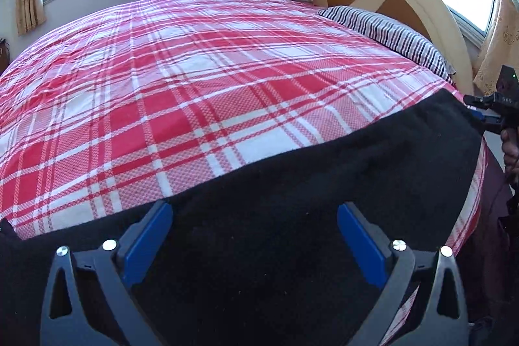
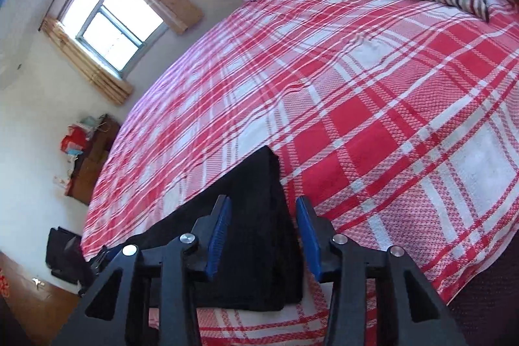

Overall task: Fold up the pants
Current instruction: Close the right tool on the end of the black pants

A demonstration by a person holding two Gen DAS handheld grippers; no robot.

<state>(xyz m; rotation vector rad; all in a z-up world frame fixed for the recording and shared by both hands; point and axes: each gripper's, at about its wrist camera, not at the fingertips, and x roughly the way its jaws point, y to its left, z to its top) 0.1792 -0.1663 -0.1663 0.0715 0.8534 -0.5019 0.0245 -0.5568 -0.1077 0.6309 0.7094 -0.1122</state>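
1. Left wrist view: the left gripper (image 1: 254,231) hovers with jaws spread wide over the black pants (image 1: 324,171), which lie along the near edge of the plaid bedspread (image 1: 162,80). Their long axis runs left to right along that edge, toward the right gripper (image 1: 483,115) at the far end.
2. Right wrist view: the right gripper (image 2: 263,235) straddles the pants (image 2: 256,216) end, jaws apart, gripping nothing, apparently placed to pinch it for a lengthwise fold.

Both wrist cams low, close, sharing bed (image 1: 194,80) w/ pants (image 2: 259,216)
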